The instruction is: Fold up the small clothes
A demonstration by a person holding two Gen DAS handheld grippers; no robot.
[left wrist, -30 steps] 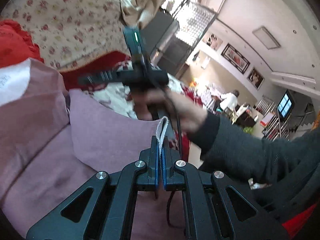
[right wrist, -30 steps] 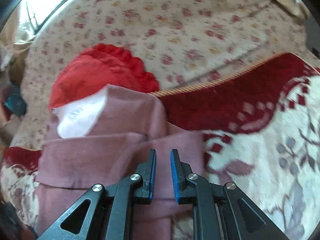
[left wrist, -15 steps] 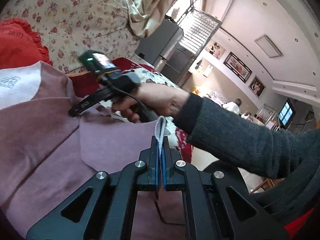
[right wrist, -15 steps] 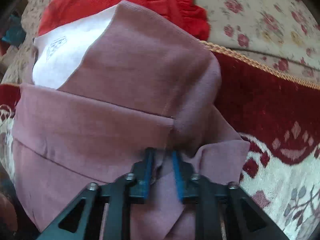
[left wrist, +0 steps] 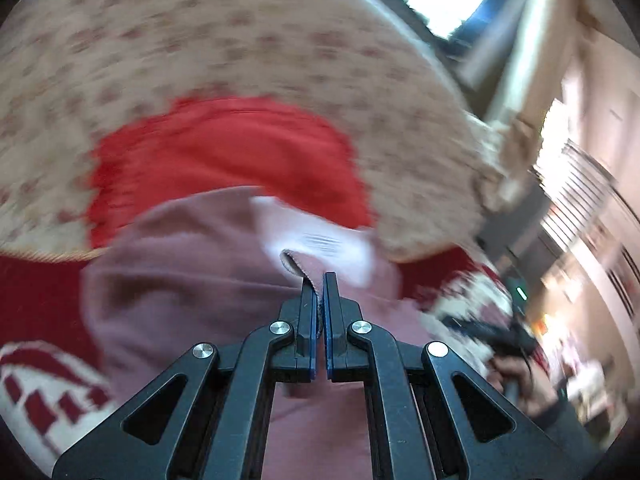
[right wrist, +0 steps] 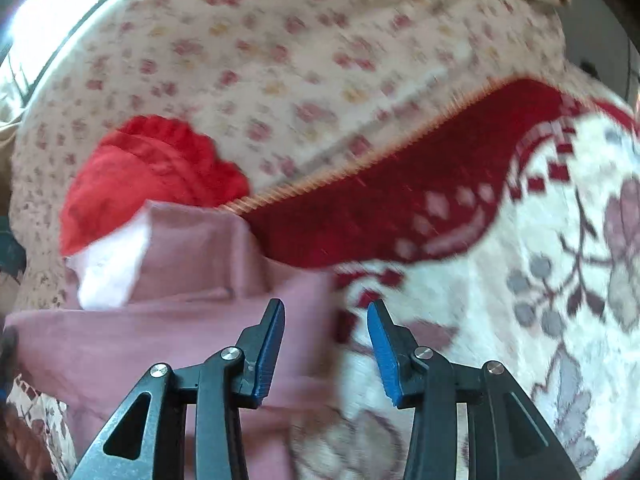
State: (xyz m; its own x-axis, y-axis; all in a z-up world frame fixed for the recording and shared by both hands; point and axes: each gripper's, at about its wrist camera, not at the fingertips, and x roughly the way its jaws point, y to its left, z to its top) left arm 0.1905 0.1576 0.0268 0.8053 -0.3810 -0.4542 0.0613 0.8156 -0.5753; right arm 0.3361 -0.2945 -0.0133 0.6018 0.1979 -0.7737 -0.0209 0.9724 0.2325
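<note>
The mauve garment (right wrist: pixel 192 320) lies on the patterned blanket (right wrist: pixel 520 280), near its red border. The left hand-held gripper (left wrist: pixel 319 280) pinches a hem, carrying a fold over; the right hand-held gripper (right wrist: pixel 326 312), jaws just parted, has nothing between them, fabric beneath.

mauve garment (right wrist: pixel 192 320), red cushion (right wrist: pixel 140 172), floral sofa (right wrist: pixel 280 60)

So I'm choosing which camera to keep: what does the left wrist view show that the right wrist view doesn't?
Only the left wrist view: the left gripper shut on an edge of the mauve garment, plus the room and a hand at right. Only the right wrist view: the right gripper, which has just been opening, nothing between its pads, over the floral blanket. Both: garment, red cushion, flowered sofa back.
</note>
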